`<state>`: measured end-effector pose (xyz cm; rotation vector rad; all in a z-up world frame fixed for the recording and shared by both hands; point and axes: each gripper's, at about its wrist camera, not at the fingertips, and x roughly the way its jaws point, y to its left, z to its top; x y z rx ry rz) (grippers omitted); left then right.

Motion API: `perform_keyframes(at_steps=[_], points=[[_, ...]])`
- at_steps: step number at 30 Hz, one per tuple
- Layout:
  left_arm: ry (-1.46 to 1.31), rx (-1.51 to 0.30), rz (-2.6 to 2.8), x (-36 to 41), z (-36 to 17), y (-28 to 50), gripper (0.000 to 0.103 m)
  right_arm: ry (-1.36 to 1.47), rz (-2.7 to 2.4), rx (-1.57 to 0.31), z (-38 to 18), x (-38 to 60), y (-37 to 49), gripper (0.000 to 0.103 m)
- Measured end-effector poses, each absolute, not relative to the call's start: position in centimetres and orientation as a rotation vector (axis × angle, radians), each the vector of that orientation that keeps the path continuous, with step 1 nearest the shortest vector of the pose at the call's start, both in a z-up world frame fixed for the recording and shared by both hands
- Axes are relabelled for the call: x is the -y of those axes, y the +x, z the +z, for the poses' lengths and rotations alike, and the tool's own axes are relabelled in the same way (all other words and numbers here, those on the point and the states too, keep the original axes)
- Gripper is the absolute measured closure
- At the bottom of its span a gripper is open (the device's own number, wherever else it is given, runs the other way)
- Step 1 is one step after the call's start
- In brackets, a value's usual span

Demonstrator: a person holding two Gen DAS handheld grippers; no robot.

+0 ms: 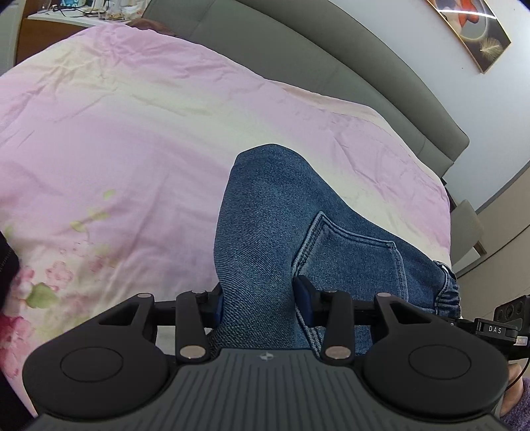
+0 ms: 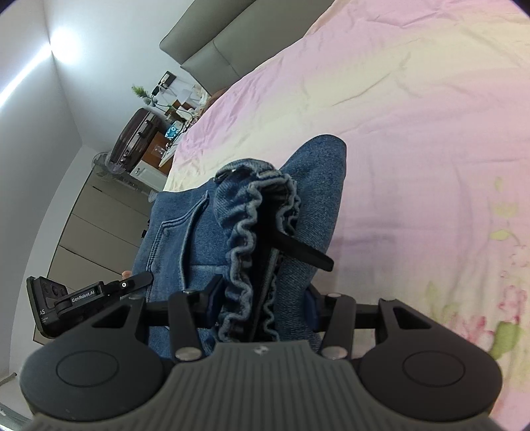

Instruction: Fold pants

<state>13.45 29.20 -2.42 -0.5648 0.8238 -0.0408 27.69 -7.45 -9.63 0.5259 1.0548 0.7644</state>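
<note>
My left tool is pinching a thick fold of the blue denim pants, blue pads pressed into the cloth on both sides. The back pocket sits just past my fingers, stitching clear, and the fabric rises ahead in a rounded hump above the pink floral bedspread. My right tool is clamped on the same pants at the gathered elastic waistband, ruffles bunched between the pads. A black drawstring pokes out of the waistband toward the right. The pants are held up off the bed, with the bedspread spread out behind them. From the right wrist view I can see the left tool's body low on the left, just beside the denim. A grey headboard runs along the far edge, and a framed picture hangs on the wall above it.
</note>
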Motion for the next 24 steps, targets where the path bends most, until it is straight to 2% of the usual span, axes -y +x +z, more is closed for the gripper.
perform_keyframes(at_steps=[6, 16, 19, 24], points=[[-0.579, -0.828, -0.009, -33.5, -4.7, 15.3, 0.057, 0.513, 0.791, -1.08, -12.1, 1.8, 30.4, 0.058], [-0.616, -0.901, 0.01, -37.1, -12.1, 18.9, 0.057, 0.477, 0.759, -1.162, -18.8, -2.2, 35.5, 0.058], [-0.598, -0.915, 0.007, -37.2, -13.8, 19.4, 0.054, 0.487, 0.75, -1.191, -21.4, -2.5, 36.5, 0.057], [-0.581, -0.921, -0.01, -37.4, -15.1, 19.4, 0.047, 0.46, 0.746, -1.205, -23.9, -2.9, 37.2, 0.05]])
